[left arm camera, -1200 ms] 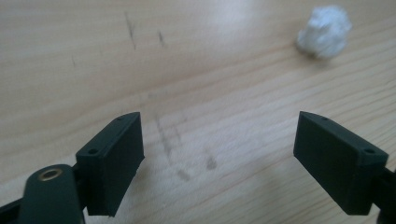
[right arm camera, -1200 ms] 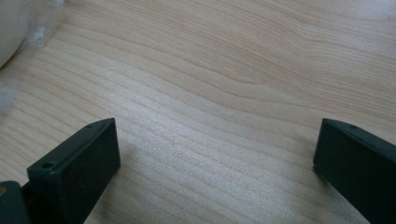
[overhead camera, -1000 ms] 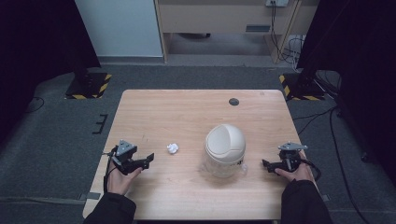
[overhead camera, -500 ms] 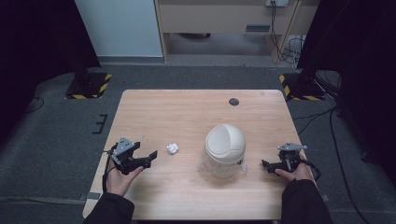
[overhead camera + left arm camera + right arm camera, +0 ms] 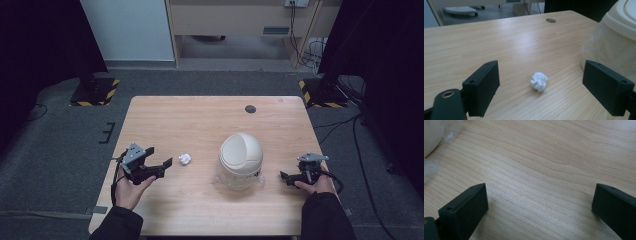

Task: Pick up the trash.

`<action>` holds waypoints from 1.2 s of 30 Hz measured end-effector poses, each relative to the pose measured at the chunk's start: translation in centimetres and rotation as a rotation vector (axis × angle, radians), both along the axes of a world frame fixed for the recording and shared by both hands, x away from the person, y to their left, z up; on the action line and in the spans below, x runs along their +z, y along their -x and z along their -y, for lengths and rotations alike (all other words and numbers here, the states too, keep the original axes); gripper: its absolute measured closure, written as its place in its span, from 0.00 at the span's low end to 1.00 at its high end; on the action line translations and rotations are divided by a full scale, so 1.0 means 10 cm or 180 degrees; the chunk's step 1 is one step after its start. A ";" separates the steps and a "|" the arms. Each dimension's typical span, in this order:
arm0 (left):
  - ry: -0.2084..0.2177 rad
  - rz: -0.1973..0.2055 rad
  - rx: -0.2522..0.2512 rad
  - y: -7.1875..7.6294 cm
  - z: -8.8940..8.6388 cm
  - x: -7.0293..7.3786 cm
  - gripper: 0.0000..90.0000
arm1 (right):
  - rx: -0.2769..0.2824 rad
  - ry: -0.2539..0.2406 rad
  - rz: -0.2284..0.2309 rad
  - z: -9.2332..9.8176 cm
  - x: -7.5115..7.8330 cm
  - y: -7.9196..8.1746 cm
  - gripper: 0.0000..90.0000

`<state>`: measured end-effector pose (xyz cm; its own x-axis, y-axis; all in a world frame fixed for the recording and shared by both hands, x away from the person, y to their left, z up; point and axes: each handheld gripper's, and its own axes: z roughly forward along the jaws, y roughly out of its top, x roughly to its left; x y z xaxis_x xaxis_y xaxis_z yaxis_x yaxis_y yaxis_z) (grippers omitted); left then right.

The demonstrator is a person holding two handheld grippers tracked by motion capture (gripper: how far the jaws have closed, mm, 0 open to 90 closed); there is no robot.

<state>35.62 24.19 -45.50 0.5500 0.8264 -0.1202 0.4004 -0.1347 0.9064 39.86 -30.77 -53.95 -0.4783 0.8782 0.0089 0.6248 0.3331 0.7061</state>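
High view: I judge the crumpled paper ball [image 5: 185,159] just right of my wide-open left gripper [image 5: 162,167], well apart from the right gripper [image 5: 283,176], also wide.

Left tool [image 5: 162,165] near paper ball [image 5: 185,159], beside domed bin [image 5: 241,154].

Left gripper [image 5: 162,166] near table's [image 5: 200,125] left edge, held in left hand [image 5: 131,187], palm up under it. Jaws wide apart, pointing toward table's middle. Right gripper [image 5: 284,176] near table's right edge, right hand [image 5: 314,183] wrapped round it. Jaws wide apart too, low over table, pointing toward table's middle. Both dark sleeves come in over table's near edge.
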 end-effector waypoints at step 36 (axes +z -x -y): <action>0.0064 0.0330 -0.0870 0.01 0.85 0.58 0.17 | -0.0012 -0.0003 -0.0004 -0.01 0.00 0.00 0.01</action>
